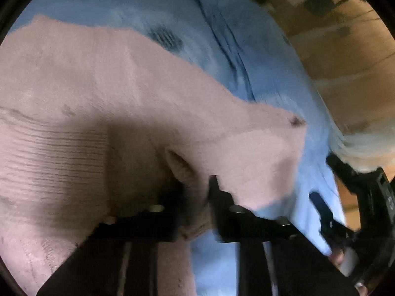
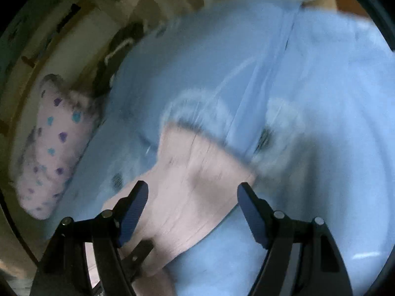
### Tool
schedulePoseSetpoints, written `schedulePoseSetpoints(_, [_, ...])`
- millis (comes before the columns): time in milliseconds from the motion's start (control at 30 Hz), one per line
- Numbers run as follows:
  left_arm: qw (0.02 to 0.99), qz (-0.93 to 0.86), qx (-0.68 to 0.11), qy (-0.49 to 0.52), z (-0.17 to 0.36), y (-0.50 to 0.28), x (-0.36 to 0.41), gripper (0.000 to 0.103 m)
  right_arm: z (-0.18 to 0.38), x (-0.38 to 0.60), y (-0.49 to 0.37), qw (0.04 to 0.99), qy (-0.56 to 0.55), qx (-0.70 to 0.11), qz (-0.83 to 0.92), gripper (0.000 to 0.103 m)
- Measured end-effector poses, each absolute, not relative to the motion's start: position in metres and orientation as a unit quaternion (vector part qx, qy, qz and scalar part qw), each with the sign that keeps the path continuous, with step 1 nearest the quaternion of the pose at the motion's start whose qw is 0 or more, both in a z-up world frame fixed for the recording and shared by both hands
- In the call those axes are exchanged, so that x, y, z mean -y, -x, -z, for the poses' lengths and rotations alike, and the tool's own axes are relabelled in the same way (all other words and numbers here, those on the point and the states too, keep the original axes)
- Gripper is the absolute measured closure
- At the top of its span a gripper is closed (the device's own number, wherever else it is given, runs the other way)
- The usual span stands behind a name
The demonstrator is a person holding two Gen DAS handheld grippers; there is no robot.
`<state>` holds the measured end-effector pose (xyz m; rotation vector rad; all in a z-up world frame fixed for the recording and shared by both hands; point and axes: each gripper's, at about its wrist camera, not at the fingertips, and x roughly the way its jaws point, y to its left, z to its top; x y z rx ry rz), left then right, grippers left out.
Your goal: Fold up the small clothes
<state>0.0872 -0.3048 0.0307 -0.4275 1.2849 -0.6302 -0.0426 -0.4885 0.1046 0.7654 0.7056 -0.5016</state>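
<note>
Left hand-held gripper clenched on the pink knit top; right hand-held gripper released, nothing between its fingers.

I've got one pink knit top lying on the blue sheet of the bed, reaching toward the edge where the wood floor shows. My left fingers pinch a bunched fold of it, I judge to drag or lift that part over for a fold. My right one hovers spread over the top's end in the right wrist view, pads clear of the cloth, probably lining up for a second grab so the fold stays even. Count: one top, two grippers, one spotted pillow at the far bed edge. Frames are blurred, so I can't tell sleeve from hem. Fold looks barely begun.
</note>
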Motion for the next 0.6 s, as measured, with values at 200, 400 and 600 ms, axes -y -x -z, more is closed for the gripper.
schedulePoseSetpoints(200, [0.773, 0.312, -0.54, 0.114, -0.085, -0.084, 0.299, 0.103, -0.116, 0.488, 0.04, 0.843, -0.318, -0.337, 0.272, 0.024])
schedulePoseSetpoints(400, [0.802, 0.327, -0.492, 0.088, -0.148, -0.08, 0.268, 0.103, -0.105, 0.485, 0.023, 0.834, -0.303, -0.366, 0.279, 0.024])
schedulePoseSetpoints(600, [0.819, 0.304, -0.479, 0.082, -0.187, -0.086, 0.196, 0.103, -0.088, 0.493, 0.021, 0.818, -0.336, -0.385, 0.263, 0.024])
